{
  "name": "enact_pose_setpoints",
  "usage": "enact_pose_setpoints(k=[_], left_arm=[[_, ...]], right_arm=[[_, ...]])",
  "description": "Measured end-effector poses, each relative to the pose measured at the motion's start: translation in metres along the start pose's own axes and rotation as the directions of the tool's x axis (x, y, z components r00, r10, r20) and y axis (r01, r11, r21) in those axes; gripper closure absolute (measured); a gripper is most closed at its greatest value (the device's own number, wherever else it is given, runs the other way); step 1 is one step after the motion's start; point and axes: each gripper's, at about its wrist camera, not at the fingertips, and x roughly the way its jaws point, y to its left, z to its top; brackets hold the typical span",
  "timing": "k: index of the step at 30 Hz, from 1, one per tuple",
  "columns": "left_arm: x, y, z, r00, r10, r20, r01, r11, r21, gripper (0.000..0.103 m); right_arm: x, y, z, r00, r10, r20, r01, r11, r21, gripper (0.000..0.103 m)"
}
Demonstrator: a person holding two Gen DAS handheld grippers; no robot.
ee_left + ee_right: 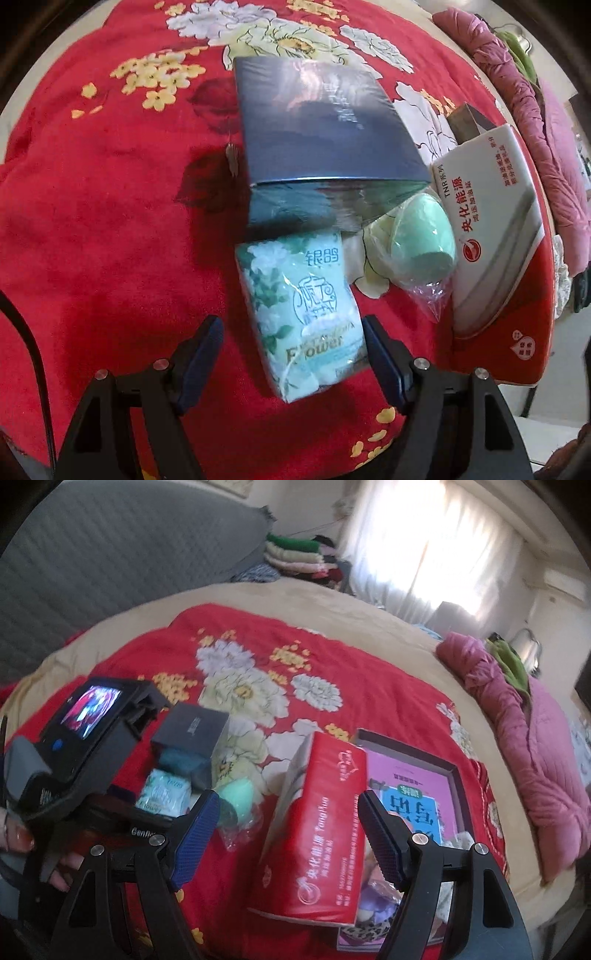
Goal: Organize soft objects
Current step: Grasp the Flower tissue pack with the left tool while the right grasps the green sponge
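Where "Flower" shows, the tissue pack (pixel 303 317) lies (blanket (pixel 110 221) beneath).

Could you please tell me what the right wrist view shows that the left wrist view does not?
Only the right wrist view shows the open tray with its pink packet, the window, folded clothes and the left gripper's body. Only the left wrist view shows the tissue pack's label clearly. Both show the red blanket, dark box, green sponge and red tissue box.

A pale green tissue pack (pixel 306 314) lies flat beside a bagged mint sponge (pixel 421 236) — both on the red blanket (pixel 110 221).
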Motion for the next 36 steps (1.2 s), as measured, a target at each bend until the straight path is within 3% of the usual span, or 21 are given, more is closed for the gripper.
enact_pose_setpoints(k=[4, 12, 16, 21, 25, 26, 28, 36], left_arm=[[-0.001, 0.012, 0.001, 0.998, -0.059, 0.006, 0.059, 0.998, -0.028, 0.031], [-0.006, 0.038, 0.001, 0.99, -0.142, 0.007, 0.142, 0.989, -0.048, 0.057], [-0.017, 0.049, -0.003, 0.989, -0.144, 0.025, 0.145, 0.988, -0.045, 0.058], [-0.027, 0.064, -0.004, 0.991, -0.129, 0.033, 0.131, 0.99, -0.043, 0.059], [-0.047, 0.082, -0.005, 0.989, -0.125, 0.079, 0.131, 0.989, -0.064, 0.059], [-0.051, 0.085, -0.006, 0.988, -0.124, 0.086, 0.13, 0.989, -0.064, 0.059], [-0.058, 0.085, -0.005, 0.987, -0.119, 0.104, 0.125, 0.991, -0.054, 0.059], [-0.075, 0.069, -0.008, 0.982, -0.123, 0.143, 0.127, 0.992, -0.018, 0.059]], right_arm=[[0.02, 0.014, 0.003, 0.997, 0.026, -0.075, -0.034, 0.994, -0.102, 0.025], [0.067, 0.043, 0.013, 0.973, 0.029, -0.23, -0.101, 0.946, -0.308, 0.025], [0.095, 0.063, 0.014, 0.951, 0.026, -0.308, -0.145, 0.918, -0.37, 0.025], [0.13, 0.077, 0.006, 0.925, -0.063, -0.375, -0.116, 0.891, -0.438, 0.025], [0.148, 0.079, 0.0, 0.914, -0.088, -0.396, -0.104, 0.893, -0.438, 0.025], [0.15, 0.081, -0.001, 0.916, -0.097, -0.39, -0.096, 0.889, -0.448, 0.026], [0.148, 0.083, -0.001, 0.926, -0.074, -0.371, -0.104, 0.894, -0.436, 0.048], [0.103, 0.073, 0.005, 0.963, 0.02, -0.268, -0.109, 0.941, -0.322, 0.05]])
